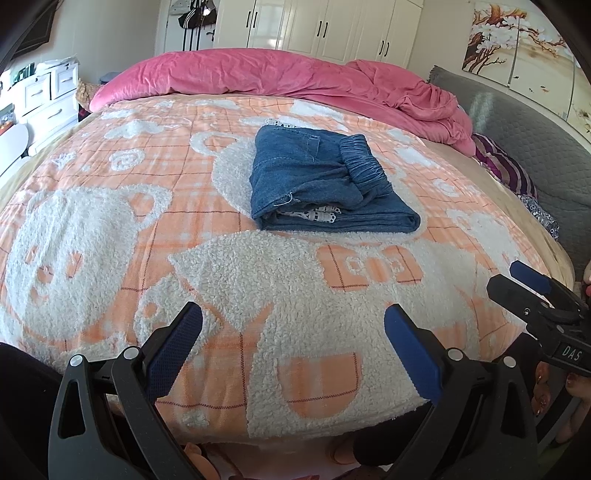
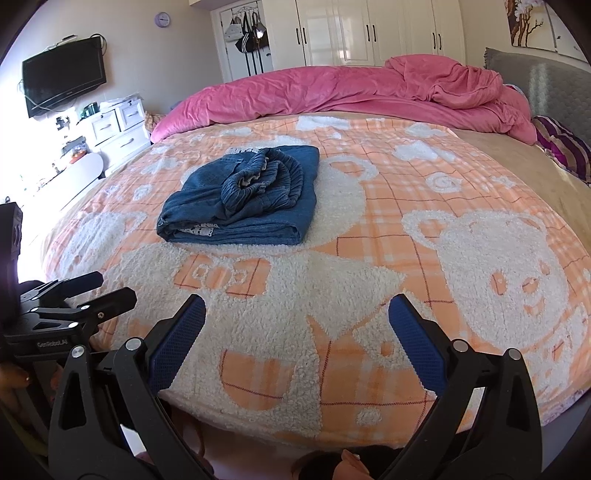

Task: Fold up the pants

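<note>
Blue denim pants lie folded into a compact bundle on the orange and white bear blanket, elastic waistband on top, white lace showing at the front edge. They also show in the right wrist view. My left gripper is open and empty, held over the near edge of the bed, well short of the pants. My right gripper is open and empty, also at the near edge. Each gripper shows at the side of the other's view, the right one and the left one.
A rumpled pink duvet lies across the far side of the bed. A striped purple pillow and a grey headboard are at the right. White drawers and a wall TV stand at the left. White wardrobes are behind.
</note>
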`<action>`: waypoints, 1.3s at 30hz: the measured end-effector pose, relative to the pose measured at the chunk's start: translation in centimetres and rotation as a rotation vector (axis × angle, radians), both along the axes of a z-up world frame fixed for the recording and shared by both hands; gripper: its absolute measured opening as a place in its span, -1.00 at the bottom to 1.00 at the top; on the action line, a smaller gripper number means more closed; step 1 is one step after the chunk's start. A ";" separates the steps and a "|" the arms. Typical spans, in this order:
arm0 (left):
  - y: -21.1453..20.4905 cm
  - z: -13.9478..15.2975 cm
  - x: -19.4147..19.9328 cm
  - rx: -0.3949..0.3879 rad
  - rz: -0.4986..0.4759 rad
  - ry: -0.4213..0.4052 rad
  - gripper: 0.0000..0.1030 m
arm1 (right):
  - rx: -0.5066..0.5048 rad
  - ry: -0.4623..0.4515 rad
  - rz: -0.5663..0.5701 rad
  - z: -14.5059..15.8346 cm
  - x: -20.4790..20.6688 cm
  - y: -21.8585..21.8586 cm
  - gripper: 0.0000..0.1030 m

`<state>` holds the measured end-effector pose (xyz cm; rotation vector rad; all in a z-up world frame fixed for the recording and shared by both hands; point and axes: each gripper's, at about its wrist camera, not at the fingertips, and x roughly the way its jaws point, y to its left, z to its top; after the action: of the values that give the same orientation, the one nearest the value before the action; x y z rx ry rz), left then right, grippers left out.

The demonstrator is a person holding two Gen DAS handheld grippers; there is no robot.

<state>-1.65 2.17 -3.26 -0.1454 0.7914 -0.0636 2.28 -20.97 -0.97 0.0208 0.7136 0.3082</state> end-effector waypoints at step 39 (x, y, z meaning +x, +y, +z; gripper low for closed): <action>0.3 0.1 0.1 0.018 0.023 0.011 0.91 | -0.035 0.003 -0.015 0.1 -0.3 0.4 0.82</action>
<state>-1.57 2.47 -3.20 -0.1378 0.8007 -0.0343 1.93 -20.60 -0.90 -0.0064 0.7216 0.2809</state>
